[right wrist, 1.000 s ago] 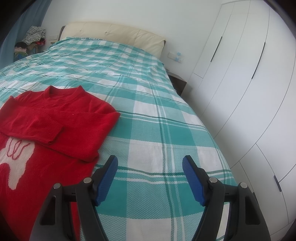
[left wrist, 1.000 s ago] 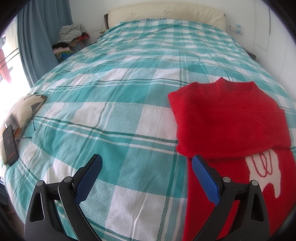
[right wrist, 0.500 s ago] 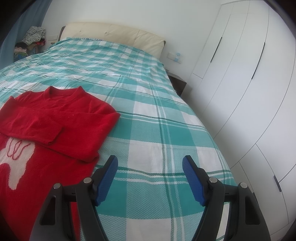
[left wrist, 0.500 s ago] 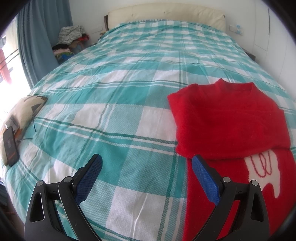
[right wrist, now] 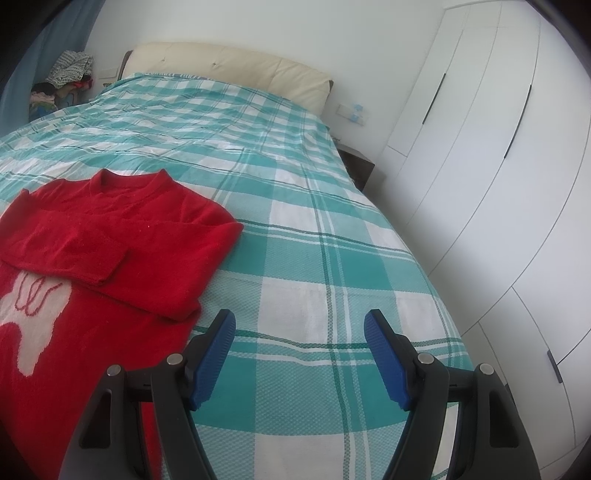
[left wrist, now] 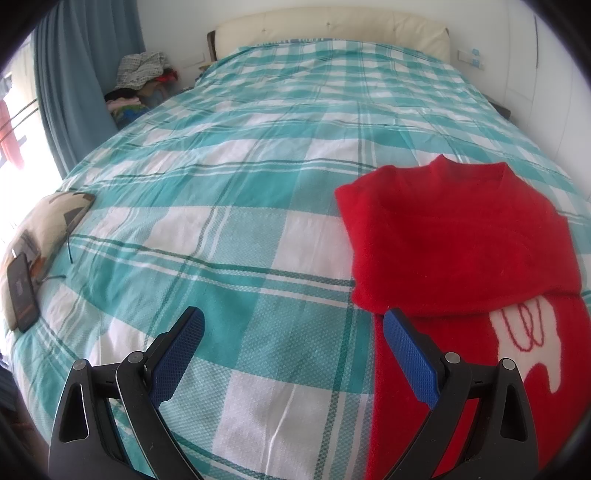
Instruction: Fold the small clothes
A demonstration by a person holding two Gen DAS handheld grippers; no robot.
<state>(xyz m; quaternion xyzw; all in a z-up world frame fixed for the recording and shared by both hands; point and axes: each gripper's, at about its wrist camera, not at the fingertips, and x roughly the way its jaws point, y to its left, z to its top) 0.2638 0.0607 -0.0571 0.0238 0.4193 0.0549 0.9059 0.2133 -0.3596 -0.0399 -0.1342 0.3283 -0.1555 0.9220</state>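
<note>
Nothing has moved since the earlier frames: both tongs hang spread and empty over the bed, as before.

One bed with a teal-and-white checked cover fills both views, and everything else is placed against it. One white wardrobe stands along its right side, one blue curtain hangs past its left side, and one cream headboard closes its far end. One red sweater, the task's garment, lies flat on the bed's near right part, both sleeves folded across its chest above a white knitted figure. One heap of clothes sits beside the bed's far left corner. One beige cushion rests on the bed's left edge, with one dark phone on it. Left tongs hang with the right pad over the sweater's hem side; right tongs hang just right of the sweater.
</note>
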